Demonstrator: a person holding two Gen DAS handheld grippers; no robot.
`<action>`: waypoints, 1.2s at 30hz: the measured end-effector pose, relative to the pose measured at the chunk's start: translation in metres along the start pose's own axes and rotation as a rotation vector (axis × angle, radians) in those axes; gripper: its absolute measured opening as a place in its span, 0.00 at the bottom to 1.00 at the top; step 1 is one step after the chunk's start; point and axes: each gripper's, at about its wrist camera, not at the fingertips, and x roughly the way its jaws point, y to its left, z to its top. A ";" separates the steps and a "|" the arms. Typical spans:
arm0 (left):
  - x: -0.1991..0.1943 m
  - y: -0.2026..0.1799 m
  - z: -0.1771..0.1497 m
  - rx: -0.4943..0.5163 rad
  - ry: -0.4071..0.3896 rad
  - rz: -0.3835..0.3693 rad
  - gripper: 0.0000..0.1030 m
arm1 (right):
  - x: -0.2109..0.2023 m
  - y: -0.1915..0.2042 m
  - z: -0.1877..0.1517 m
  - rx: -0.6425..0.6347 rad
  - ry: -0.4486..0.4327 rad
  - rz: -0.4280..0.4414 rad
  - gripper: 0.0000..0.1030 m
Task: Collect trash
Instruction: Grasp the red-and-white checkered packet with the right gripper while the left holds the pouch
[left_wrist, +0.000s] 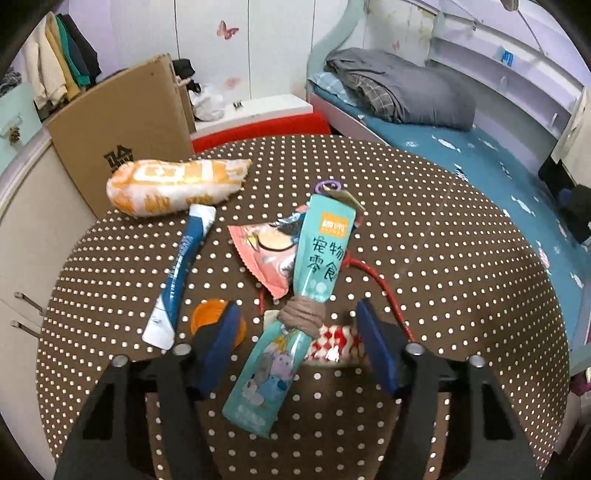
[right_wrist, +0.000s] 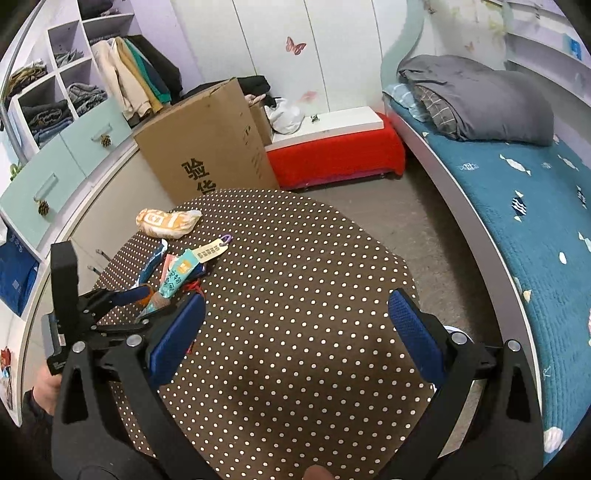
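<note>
Counter (left_wrist: 443, 258): round, covered in brown cloth with white dots; the trash is gathered on its left part, as seen from the right wrist view.
Left tongs (left_wrist: 295, 332): parted, blue pads seen on either side of the teal pouch without pressing on it; nothing is gripped.
Right tongs (right_wrist: 295, 332): spread wide over bare dotted cloth; nothing is held between the pads.
Teal pouch (left_wrist: 295, 295): a long pet-snack packet lying from 12 to 6 o'clock between the left pads, cinched at its middle by a brown band (left_wrist: 303, 312).
Tag (left_wrist: 341, 194): fixed with a purple clip to the pouch's far end, at 12 o'clock.
Pink wrapper (left_wrist: 266, 254): flat, partly under the pouch, at 11 o'clock from the band.
Blue wrapper (left_wrist: 181, 273): a long blue-and-white tube pack at 9 o'clock from the pouch, apart from it.
Orange bag (left_wrist: 173, 184): a puffed orange-and-white packet at the counter's far left edge, at 10 o'clock.
Orange lid (left_wrist: 208, 317): a small round piece just beside the left pad, partly hidden by it.
Red cord (left_wrist: 384, 288): curved at 3 o'clock from the pouch, running toward a red-and-white checked piece (left_wrist: 336, 341) partly under the pouch.
Box (left_wrist: 122, 133): brown cardboard, standing behind the counter at 10 o'clock.
Bed (left_wrist: 498, 166): blue cover, at 2 o'clock, with a grey blanket (left_wrist: 399, 88) folded on it.
Hand (right_wrist: 46, 384): seen at the left edge of the right wrist view, behind the left tongs.
</note>
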 end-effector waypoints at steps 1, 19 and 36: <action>-0.001 0.000 0.001 0.003 0.002 0.001 0.45 | 0.002 0.002 0.000 -0.004 0.007 0.002 0.94; -0.057 0.038 -0.032 -0.209 -0.061 -0.011 0.21 | 0.065 0.091 -0.022 -0.308 0.157 0.225 0.94; -0.088 0.062 -0.074 -0.365 -0.079 0.058 0.21 | 0.112 0.164 -0.055 -0.655 0.207 0.224 0.19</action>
